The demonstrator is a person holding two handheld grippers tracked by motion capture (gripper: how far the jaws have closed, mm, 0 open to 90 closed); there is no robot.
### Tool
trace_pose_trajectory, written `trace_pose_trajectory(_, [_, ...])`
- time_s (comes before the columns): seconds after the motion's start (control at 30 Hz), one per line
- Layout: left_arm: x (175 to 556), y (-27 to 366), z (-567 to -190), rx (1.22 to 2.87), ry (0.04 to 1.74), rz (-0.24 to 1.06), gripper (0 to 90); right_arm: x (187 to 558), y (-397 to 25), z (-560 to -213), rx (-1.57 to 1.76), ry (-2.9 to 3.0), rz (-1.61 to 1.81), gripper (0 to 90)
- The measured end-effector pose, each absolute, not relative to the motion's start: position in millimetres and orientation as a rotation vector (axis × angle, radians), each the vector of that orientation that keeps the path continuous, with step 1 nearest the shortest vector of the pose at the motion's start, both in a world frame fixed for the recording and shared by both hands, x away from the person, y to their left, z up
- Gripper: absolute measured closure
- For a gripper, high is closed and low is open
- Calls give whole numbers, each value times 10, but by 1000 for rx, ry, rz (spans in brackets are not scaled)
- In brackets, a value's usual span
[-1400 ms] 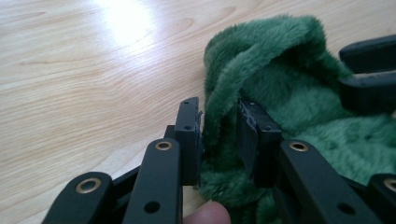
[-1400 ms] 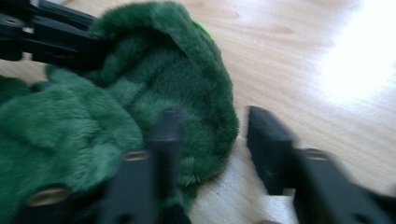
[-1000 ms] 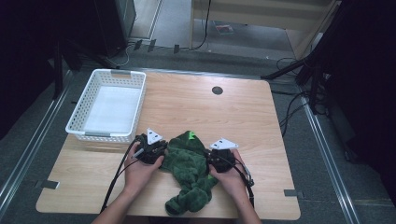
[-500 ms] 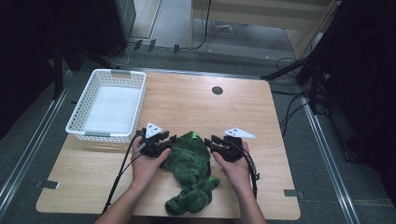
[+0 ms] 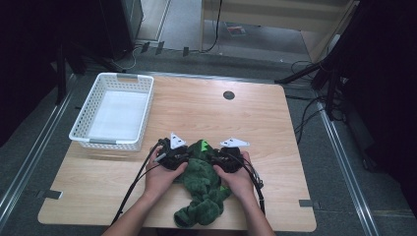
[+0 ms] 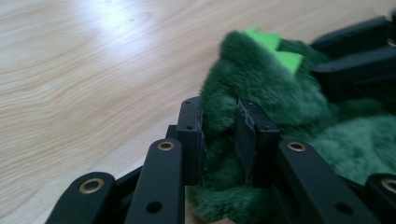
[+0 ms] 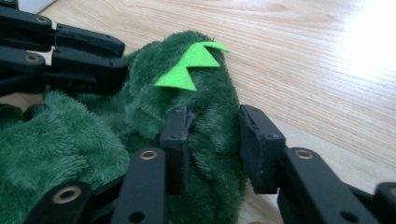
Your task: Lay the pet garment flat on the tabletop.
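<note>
Lying low and centre in the high view, near the front edge of a pale wooden table (image 5: 275,128): a dark green plush dinosaur (image 5: 204,184), fuzzy, with bright green felt spikes (image 5: 203,145) at its upper end and the body trailing down toward the bottom of the frame. Pinched on both flanks near that spiked end. From the lower left, left gripper (image 5: 172,155) with jaws drawn narrow on a fold of fur; seen close in the left gripper view (image 6: 218,135), black pads sunk into the pile, spikes (image 6: 275,49) at upper right. From the lower right, right gripper (image 5: 227,160), jaws set somewhat wider but likewise closed on plush; seen in the right gripper view (image 7: 212,135) with a thick roll of fur between the pads and a zigzag spike (image 7: 191,65) just above, the other gripper's black links at upper left. Hands wrapped around both tools, forearms entering from the bottom edge, black cables trailing back. Farther out, upper left of the table: a white slatted basket (image 5: 113,142), nothing visible inside it, well apart from the toy. Small dark grommet hole (image 5: 228,95) near the table's far centre. Judged step: grip secured, lift not yet begun, toy resting on the wood. Next move likely calling for an even raise with both grips, keeping the limp lower body from dragging, then a carry up and left toward the basket.
</note>
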State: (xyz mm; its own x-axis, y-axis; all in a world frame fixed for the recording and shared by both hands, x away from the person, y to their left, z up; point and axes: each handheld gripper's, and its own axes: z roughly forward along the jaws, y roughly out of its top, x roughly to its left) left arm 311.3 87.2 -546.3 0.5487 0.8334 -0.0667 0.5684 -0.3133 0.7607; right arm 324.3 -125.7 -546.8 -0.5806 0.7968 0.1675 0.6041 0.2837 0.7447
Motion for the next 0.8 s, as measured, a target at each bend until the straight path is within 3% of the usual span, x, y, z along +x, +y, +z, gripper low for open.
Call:
trace_pose_trajectory(0.1, [3109, 892, -5464, 2038, 1099, 412, 692, 3229, -1246, -5465, 1261, 2334, 1154, 796])
trace_pose_trajectory(0.2, [3149, 960, -5453, 2004, 1148, 392, 571, 3216, -1258, -5469, 1229, 2348, 1153, 837])
trace_pose_trajectory(0.3, [3200, 1037, -5426, 1926, 1225, 375, 544, 3222, -1282, -5465, 1224, 2364, 1159, 796])
trace_pose_trajectory(0.33, [3209, 1056, -5408, 1913, 1233, 387, 544, 3236, -1329, -5435, 1260, 2387, 1221, 724])
trace_pose_trajectory(0.4, [3219, 1077, -5378, 1873, 1245, 389, 542, 3251, -1396, -5377, 1328, 2345, 1357, 683])
trace_pose_trajectory(0.6, [3238, 1031, -5448, 1921, 1264, 366, 530, 3262, -1385, -5393, 1406, 2252, 1305, 637])
trace_pose_trajectory(0.8, [3168, 917, -5466, 2012, 1206, 447, 540, 3250, -1322, -5480, 1364, 2315, 1254, 645])
